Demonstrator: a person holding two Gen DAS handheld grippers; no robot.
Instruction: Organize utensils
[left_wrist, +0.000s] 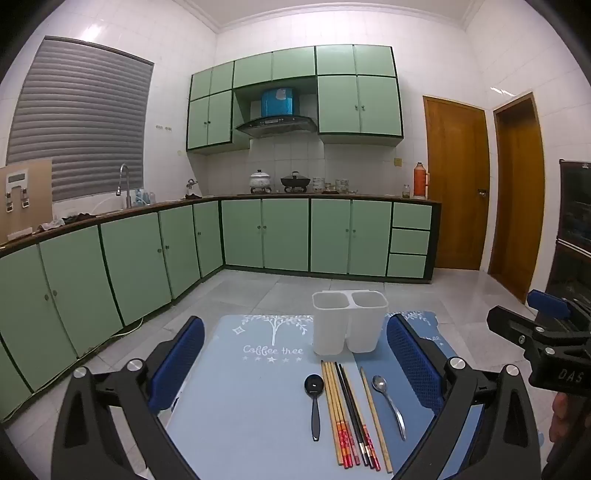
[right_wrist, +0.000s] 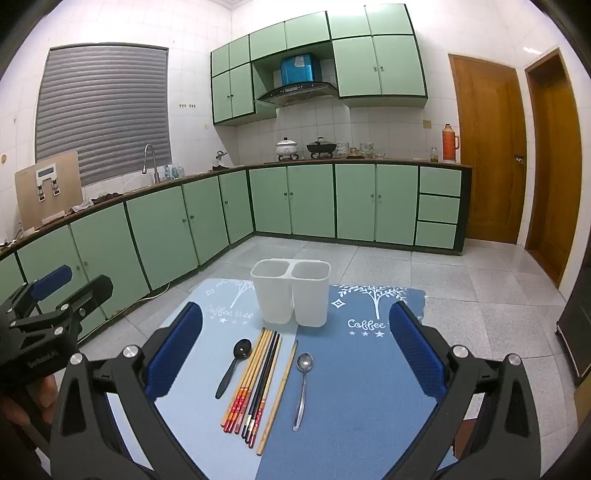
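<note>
A row of utensils lies flat on a small desk covered by two mats, a pale blue mat (left_wrist: 236, 398) and a darker blue mat (right_wrist: 354, 387), both printed with white trees. From one side to the other there is a black spoon (left_wrist: 314, 400), a tight bundle of chopsticks (left_wrist: 345, 413) in bamboo and black with red patterned ends, one plain bamboo chopstick (right_wrist: 279, 393) lying slightly apart, and a metal spoon (right_wrist: 303, 384). Just beyond their tips stands a white plastic utensil holder (right_wrist: 291, 293) with two open compartments, upright, straddling the seam where the mats meet. The left hand-held gripper (left_wrist: 295, 369) hovers above the near edge of the desk with its blue-padded fingers spread wide, gripping nothing. The right hand-held gripper (right_wrist: 295, 354) hangs beside it, likewise spread wide and holding nothing. Behind them stretch a grey tiled floor (right_wrist: 480, 295) and green kitchen cabinets (right_wrist: 295, 199).
</note>
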